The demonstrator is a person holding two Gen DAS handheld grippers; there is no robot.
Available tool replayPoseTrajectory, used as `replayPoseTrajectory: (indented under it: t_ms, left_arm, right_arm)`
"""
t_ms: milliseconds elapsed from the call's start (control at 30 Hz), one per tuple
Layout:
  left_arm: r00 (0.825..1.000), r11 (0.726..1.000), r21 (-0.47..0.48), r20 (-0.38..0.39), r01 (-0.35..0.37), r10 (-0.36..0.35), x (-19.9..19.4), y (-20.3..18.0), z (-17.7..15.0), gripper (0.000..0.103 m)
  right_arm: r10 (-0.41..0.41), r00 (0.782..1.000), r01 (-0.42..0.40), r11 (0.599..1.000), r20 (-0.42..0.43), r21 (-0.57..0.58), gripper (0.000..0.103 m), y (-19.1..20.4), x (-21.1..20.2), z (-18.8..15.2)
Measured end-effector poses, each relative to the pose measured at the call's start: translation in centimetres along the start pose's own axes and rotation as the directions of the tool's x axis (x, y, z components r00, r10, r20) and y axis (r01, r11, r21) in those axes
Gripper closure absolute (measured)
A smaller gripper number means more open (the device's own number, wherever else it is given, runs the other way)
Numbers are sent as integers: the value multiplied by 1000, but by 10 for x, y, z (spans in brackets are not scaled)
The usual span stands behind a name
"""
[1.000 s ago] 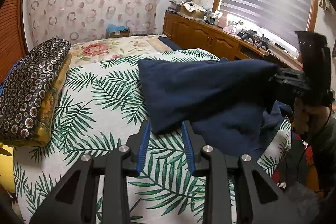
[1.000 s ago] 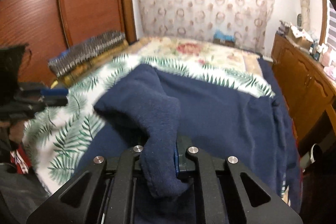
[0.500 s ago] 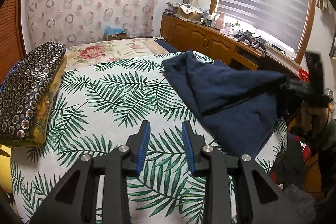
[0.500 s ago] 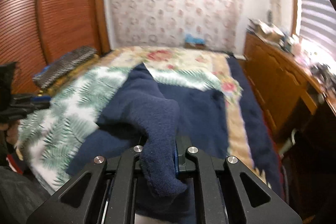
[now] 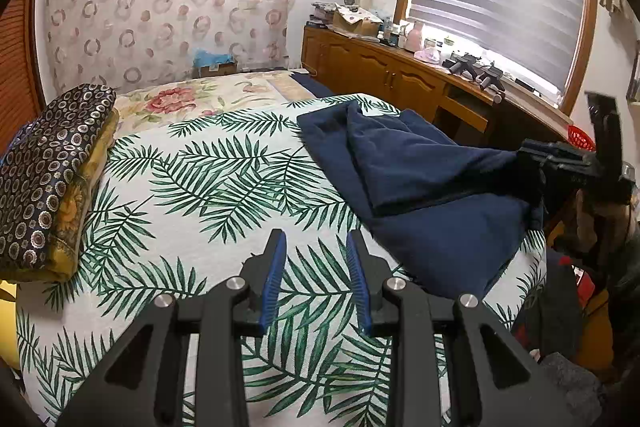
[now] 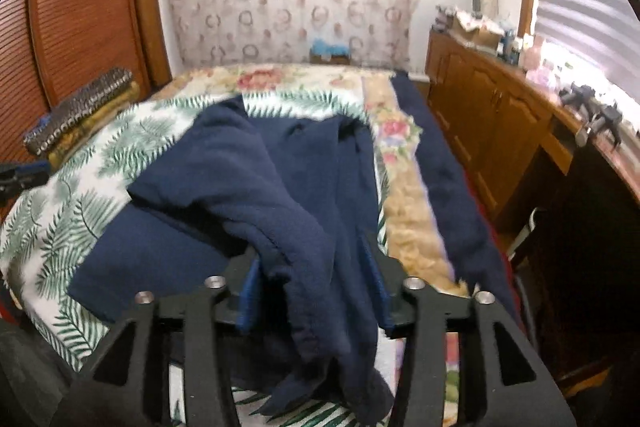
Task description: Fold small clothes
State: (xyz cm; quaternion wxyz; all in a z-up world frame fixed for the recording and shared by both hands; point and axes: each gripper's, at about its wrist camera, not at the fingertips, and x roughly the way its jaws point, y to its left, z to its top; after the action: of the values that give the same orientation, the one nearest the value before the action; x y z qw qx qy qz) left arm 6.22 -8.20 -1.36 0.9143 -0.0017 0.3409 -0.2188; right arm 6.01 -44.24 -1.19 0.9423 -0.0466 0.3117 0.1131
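A dark navy fleece garment (image 5: pixel 420 183) lies partly folded on the right side of the palm-leaf bedspread (image 5: pixel 208 187). My left gripper (image 5: pixel 316 279) is open and empty, over the bedspread to the garment's left. My right gripper (image 6: pixel 314 291) has its jaws wide apart; a fold of the navy garment (image 6: pixel 280 195) drapes loosely between and over them. In the left wrist view the right gripper (image 5: pixel 560 163) sits at the garment's right end, at the bed's edge.
Folded patterned bedding (image 5: pixel 44 171) is stacked at the bed's left side. A wooden cabinet (image 5: pixel 400 83) with clutter on top runs along the right wall under a blinded window. Wooden wardrobe doors (image 6: pixel 80 11) stand on the left.
My right gripper dragged the garment toward the right edge of the bed, then opened its jaws from shut; the cloth now hangs loose between them. My left gripper stayed open.
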Motion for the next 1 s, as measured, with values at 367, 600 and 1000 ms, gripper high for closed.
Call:
replayPoseTrajectory:
  t_ms: [367, 600, 1000]
  left_arm:
    - [1000, 1000, 1, -10, -6, 6, 3, -1, -3, 74]
    - [1000, 1000, -4, -15, -4, 4, 5, -1, -5, 74]
    - [999, 1000, 3, -36, 10, -10, 12, -7, -9, 74]
  right_arm:
    - [99, 990, -94, 994, 100, -58, 38, 46, -4, 28]
    - [213, 977, -214, 969, -22, -123, 37, 89, 50, 36]
    - [238, 936, -308, 910, -260, -278, 37, 145, 120, 32]
